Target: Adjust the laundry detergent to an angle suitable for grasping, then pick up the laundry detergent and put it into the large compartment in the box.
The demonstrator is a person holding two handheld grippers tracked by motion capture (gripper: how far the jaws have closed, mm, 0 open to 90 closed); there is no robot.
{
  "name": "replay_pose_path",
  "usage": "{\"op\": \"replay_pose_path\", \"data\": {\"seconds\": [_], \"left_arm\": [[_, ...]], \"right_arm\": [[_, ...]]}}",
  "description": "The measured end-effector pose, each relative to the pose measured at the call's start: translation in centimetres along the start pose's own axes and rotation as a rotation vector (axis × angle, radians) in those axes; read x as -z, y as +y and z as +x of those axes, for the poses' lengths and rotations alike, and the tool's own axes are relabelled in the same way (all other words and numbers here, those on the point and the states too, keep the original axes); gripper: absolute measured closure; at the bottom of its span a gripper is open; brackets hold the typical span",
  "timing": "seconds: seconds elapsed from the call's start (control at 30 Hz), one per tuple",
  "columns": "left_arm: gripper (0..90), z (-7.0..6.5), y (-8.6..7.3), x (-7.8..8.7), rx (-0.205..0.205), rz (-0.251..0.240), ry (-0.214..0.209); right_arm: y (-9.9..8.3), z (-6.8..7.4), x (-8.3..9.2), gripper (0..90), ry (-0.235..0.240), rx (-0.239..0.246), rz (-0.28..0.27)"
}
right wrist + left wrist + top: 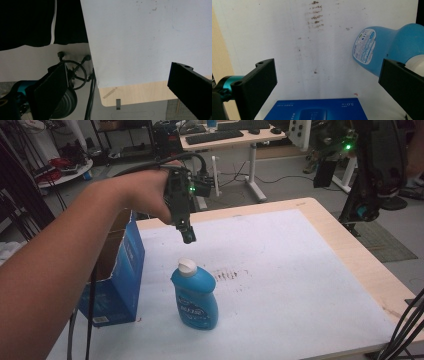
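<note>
Nearest, a blue bottle (195, 297) stands upright on the white bench (300, 285) beside an open blue box (117, 270); brown smudges (227, 274) mark the surface behind it. Above, the left gripper (188, 236) hangs with fingers spread, empty. Right gripper's fingers (50, 87) are likewise parted. Beyond stands a desk (225, 140).

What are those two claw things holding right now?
Nothing. The left gripper hangs open above the bottle; the right gripper is open over the table edge.

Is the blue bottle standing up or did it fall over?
Standing up. The blue bottle rests on its base on the table, with its white cap on top.
</note>
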State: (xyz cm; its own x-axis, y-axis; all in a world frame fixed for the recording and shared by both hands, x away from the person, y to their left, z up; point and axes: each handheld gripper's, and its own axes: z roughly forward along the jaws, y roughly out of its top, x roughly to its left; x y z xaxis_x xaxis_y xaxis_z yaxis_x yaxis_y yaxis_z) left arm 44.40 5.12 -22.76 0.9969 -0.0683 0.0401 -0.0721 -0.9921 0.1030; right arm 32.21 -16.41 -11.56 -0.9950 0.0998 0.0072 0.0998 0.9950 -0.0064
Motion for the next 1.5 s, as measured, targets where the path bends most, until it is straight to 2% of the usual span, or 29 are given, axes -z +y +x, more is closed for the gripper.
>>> {"op": "replay_pose_path", "data": {"seconds": [0.33,0.43,0.47,0.6,0.73,0.87,1.13,1.3,1.37,1.5], "left_arm": [[1.7,0.1,-0.3,0.1,0.024,-0.004,0.002],[1.7,0.0,-0.3,0.1,0.022,-0.001,-0.002],[1.7,-0.1,-0.2,0.0,0.017,0.0,-0.003],[1.7,-0.1,0.1,0.0,0.007,-0.004,-0.003],[1.7,-0.2,0.2,-0.4,0.008,0.013,0.002],[1.7,-0.1,0.2,-0.4,0.011,0.005,-0.003],[1.7,0.3,0.0,-0.5,0.007,0.006,0.018],[1.7,0.0,-0.8,0.4,0.004,-0.018,0.031],[1.7,-0.5,-1.5,1.4,-0.011,-0.051,0.034],[1.7,-1.1,-2.1,2.3,-0.027,-0.083,0.024]], "right_arm": [[-0.2,0.4,0.4,2.0,-0.003,-0.002,-0.005],[-0.4,0.4,0.4,2.0,-0.011,-0.005,-0.008],[-0.5,0.4,0.4,2.0,-0.014,0.0,-0.024],[-0.7,0.4,0.2,2.0,-0.014,-0.012,-0.02],[-0.6,0.2,0.1,2.0,-0.026,-0.008,-0.019],[-0.4,0.3,0.2,2.0,-0.03,0.001,-0.024],[-0.6,0.0,0.0,2.0,-0.028,-0.001,-0.015],[-0.4,-0.6,-0.2,2.0,-0.031,0.007,-0.018],[-0.2,-0.7,-0.4,2.0,-0.025,0.013,-0.018],[0.0,-0.8,-0.7,2.0,-0.021,0.015,-0.007]]}}
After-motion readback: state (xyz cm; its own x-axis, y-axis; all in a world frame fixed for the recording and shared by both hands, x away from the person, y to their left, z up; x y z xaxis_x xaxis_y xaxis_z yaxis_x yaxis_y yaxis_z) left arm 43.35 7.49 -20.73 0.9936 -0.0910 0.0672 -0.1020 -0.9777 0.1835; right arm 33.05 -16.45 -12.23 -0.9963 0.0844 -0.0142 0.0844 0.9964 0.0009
